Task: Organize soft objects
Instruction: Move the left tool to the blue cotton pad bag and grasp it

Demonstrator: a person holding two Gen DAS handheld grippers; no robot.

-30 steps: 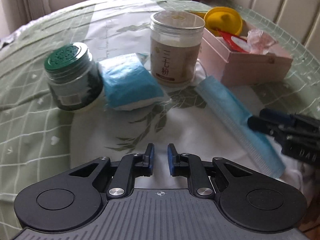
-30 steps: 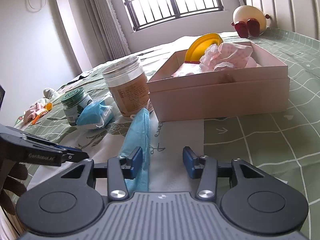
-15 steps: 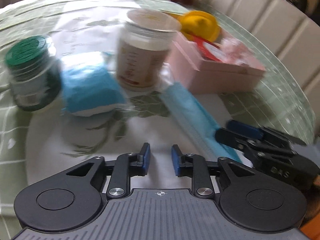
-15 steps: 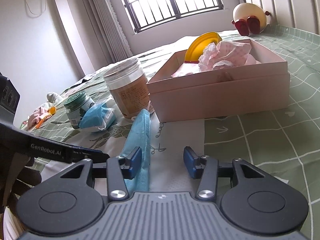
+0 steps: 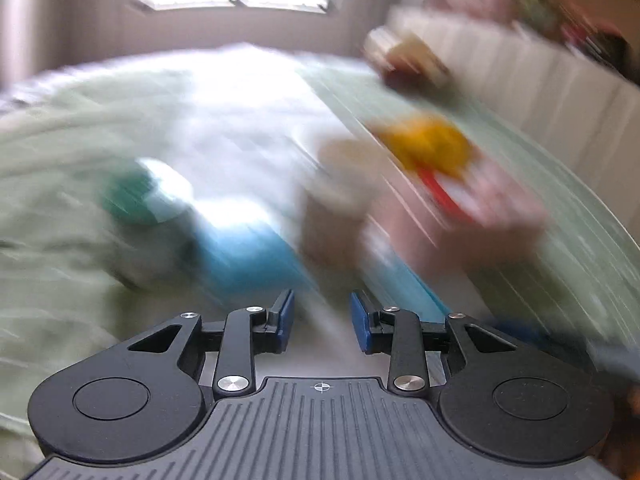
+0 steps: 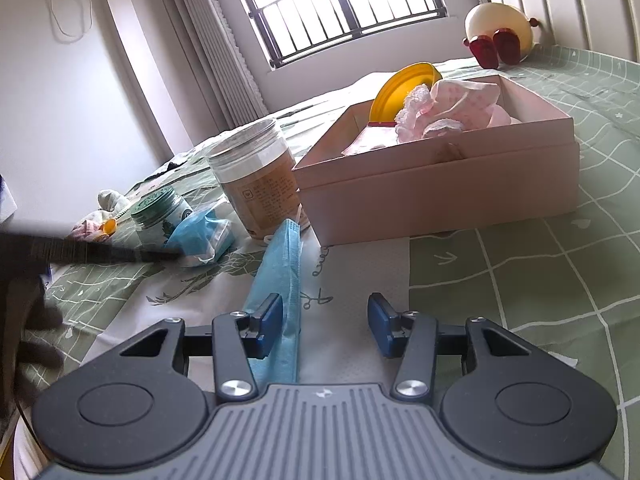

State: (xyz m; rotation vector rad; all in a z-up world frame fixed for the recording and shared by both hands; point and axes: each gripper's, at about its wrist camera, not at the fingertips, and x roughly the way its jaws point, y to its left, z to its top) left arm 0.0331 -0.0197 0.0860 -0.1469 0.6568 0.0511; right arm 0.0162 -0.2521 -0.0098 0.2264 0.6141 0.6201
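Right wrist view: right gripper (image 6: 326, 326) sits released, the blue face mask (image 6: 282, 268) lying along its left pad, running toward 12 o'clock up to the pink box (image 6: 440, 184). Left gripper (image 5: 322, 322) is opening, nothing between its pads.

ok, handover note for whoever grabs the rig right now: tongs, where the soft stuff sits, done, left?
Left tongs: jaws opening, nothing between them; that view is blurred.
Right tongs: open, over the near end of the flat blue mask, pads not pressing it.
Bagged blue mask lies between the green-lid jar and the tall jar.
Done: pink cloth already in the pink box.
Left: both masks are outside the box; likely box them, flat one first.
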